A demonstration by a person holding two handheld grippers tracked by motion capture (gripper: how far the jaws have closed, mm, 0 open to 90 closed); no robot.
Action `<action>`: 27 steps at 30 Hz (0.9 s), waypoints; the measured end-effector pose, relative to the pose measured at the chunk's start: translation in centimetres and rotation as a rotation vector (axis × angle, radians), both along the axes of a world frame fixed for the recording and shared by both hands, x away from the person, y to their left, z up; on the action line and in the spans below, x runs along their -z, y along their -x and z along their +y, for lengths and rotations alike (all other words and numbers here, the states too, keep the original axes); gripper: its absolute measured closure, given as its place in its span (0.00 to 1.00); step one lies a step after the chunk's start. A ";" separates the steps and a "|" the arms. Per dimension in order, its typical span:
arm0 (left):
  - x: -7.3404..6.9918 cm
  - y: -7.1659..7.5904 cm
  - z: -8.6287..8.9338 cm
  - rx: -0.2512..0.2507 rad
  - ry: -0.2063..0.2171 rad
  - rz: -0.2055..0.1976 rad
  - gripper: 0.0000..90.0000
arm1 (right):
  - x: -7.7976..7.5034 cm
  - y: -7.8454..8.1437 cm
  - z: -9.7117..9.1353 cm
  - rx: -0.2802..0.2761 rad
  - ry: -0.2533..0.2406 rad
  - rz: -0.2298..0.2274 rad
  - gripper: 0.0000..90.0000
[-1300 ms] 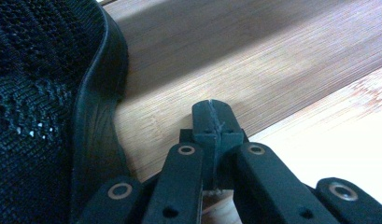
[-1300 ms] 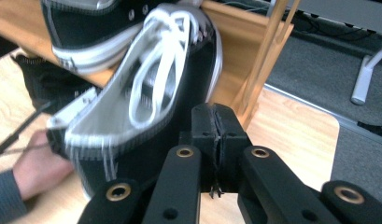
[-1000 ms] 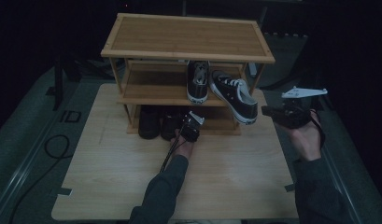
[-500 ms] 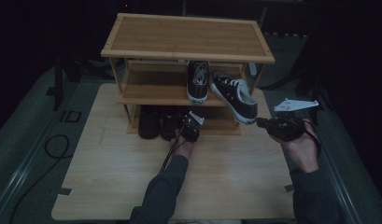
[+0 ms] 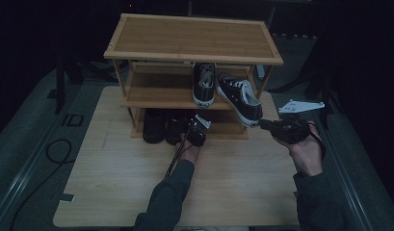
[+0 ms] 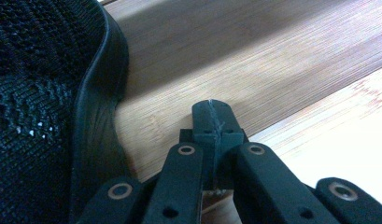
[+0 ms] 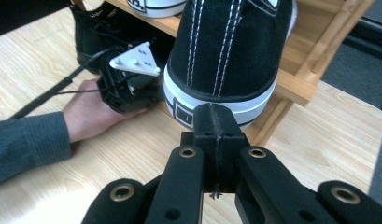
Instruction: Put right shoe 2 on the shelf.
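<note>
Black canvas sneaker [image 5: 240, 99] heel-out, long axis angled across the middle shelf [image 5: 156, 96].

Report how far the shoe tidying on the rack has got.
Done: one sneaker sits straight on the middle shelf, and a dark pair sits on the bottom shelf. In hand: the right gripper, shut and empty, is at the heel of the second sneaker, which lies skewed and overhangs the edge. The left gripper, shut, rests by the dark pair. Left: straighten that sneaker.
</note>
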State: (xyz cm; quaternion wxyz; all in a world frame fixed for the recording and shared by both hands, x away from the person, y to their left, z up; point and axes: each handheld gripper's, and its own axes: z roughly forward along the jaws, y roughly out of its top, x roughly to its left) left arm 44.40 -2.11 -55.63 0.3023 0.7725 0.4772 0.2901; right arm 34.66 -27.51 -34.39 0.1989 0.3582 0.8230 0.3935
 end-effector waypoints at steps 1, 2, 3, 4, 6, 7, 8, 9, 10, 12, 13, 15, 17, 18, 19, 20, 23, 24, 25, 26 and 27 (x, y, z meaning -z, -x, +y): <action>0.0 0.0 0.0 0.000 -0.001 0.000 1.00 | -0.1 0.0 0.1 -0.004 -0.005 0.002 1.00; 0.0 0.0 0.0 -0.001 -0.001 -0.001 1.00 | -0.1 -0.1 0.1 -0.005 -0.006 -0.002 1.00; 0.0 0.0 0.0 -0.001 -0.001 -0.001 1.00 | -0.1 -0.1 0.2 -0.005 -0.006 -0.001 1.00; 0.0 0.0 0.0 -0.002 -0.001 -0.001 1.00 | -0.1 -0.1 0.3 -0.007 -0.009 0.001 1.00; 0.0 0.0 0.0 -0.003 -0.002 -0.001 1.00 | -0.1 -0.1 0.6 -0.014 -0.014 0.001 1.00; 0.0 0.0 0.0 -0.003 0.000 -0.001 1.00 | -0.1 -0.1 0.7 -0.018 -0.019 0.001 1.00; 0.0 0.0 0.0 -0.003 0.001 -0.001 1.00 | 0.0 -0.1 0.8 -0.020 -0.024 0.000 1.00; 0.0 0.0 -0.1 -0.003 0.003 0.000 1.00 | -0.1 -0.1 1.0 -0.022 -0.027 0.001 1.00; 0.0 0.0 -0.1 -0.003 0.005 0.000 1.00 | -0.1 -0.2 1.1 -0.025 -0.032 -0.001 1.00; 0.0 0.0 -0.1 -0.004 0.005 0.001 1.00 | -0.1 -0.2 1.3 -0.029 -0.037 -0.002 1.00; 0.0 0.0 -0.1 -0.005 0.005 0.001 1.00 | -0.1 -0.2 1.4 -0.030 -0.037 -0.002 1.00; 0.0 0.0 -0.1 -0.006 0.006 0.002 1.00 | -0.1 -0.3 1.6 -0.030 -0.041 -0.004 1.00; 0.0 0.0 -0.1 -0.004 0.007 0.003 1.00 | 0.0 -0.4 1.8 -0.028 -0.042 -0.002 1.00; 0.0 0.0 -0.1 -0.008 0.004 0.001 1.00 | 0.0 -0.5 1.9 -0.034 -0.049 -0.001 1.00; 0.0 0.0 -0.1 -0.008 0.004 0.001 1.00 | 0.0 -0.5 1.9 -0.034 -0.049 -0.001 1.00; 0.0 0.0 -0.1 -0.009 0.005 0.001 1.00 | 0.0 -0.5 2.0 -0.039 -0.050 -0.002 1.00; 0.0 0.0 -0.1 -0.010 0.007 0.003 1.00 | 0.0 -0.7 2.6 -0.052 -0.058 -0.002 1.00; 0.0 0.0 -0.1 -0.010 0.007 0.002 1.00 | 0.0 -0.7 2.7 -0.053 -0.058 -0.005 1.00; 0.0 0.0 -0.1 -0.010 0.007 0.002 1.00 | 0.0 -0.7 2.7 -0.053 -0.058 -0.005 1.00; 0.0 0.0 -0.1 -0.011 0.009 0.004 1.00 | 0.0 -0.8 2.8 -0.050 -0.059 -0.004 1.00; 0.0 0.0 -0.1 -0.011 0.010 0.004 1.00 | 0.0 -0.9 2.9 -0.047 -0.057 -0.017 1.00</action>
